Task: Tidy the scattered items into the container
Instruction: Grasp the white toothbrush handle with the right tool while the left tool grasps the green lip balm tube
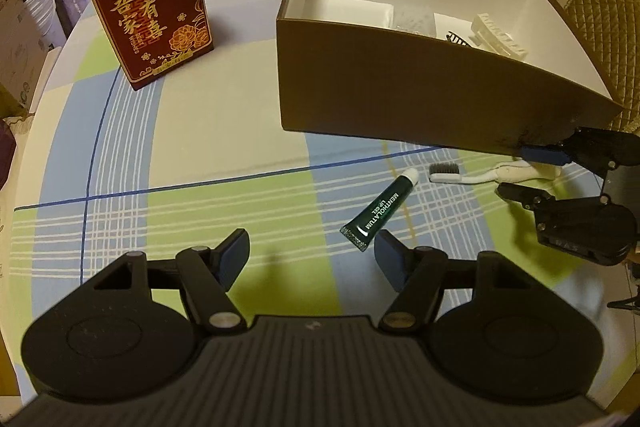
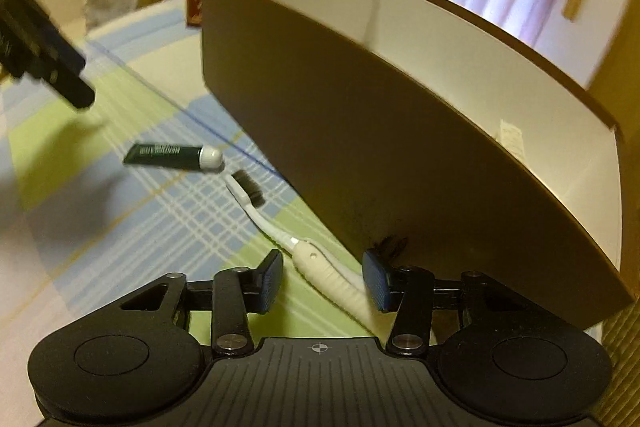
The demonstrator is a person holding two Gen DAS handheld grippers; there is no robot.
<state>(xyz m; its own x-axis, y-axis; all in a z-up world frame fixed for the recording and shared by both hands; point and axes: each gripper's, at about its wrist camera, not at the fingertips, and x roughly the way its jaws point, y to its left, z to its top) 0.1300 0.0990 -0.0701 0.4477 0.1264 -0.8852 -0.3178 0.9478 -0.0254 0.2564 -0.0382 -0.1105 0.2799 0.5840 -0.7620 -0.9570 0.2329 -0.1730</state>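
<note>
On the checked green, blue and cream tablecloth (image 1: 200, 131) stands the open brown cardboard box with a white inside (image 1: 400, 83). Just in front of its near wall lie a dark green lip-gel tube with a white cap (image 1: 380, 211) and a white toothbrush with dark bristles (image 1: 464, 175), close together but apart.

The left wrist view looks down into the box and shows a white comb-like plastic piece (image 1: 498, 35), a small black clip and some pale packets on its floor. It also shows a dark red gift box with gold lettering (image 1: 148, 7) standing upright well to the left. The left gripper (image 1: 312, 259) hangs over bare cloth with its fingers spread wide, the crimped end of the tube just beside its right fingertip.

The right wrist view cannot see into the box; only the brown wall (image 2: 400, 155) and white upper inside show. It does show the right gripper (image 2: 322, 281) spread open, its fingers on either side of the toothbrush's cream ribbed handle (image 2: 332, 275), with gaps on both sides.
</note>
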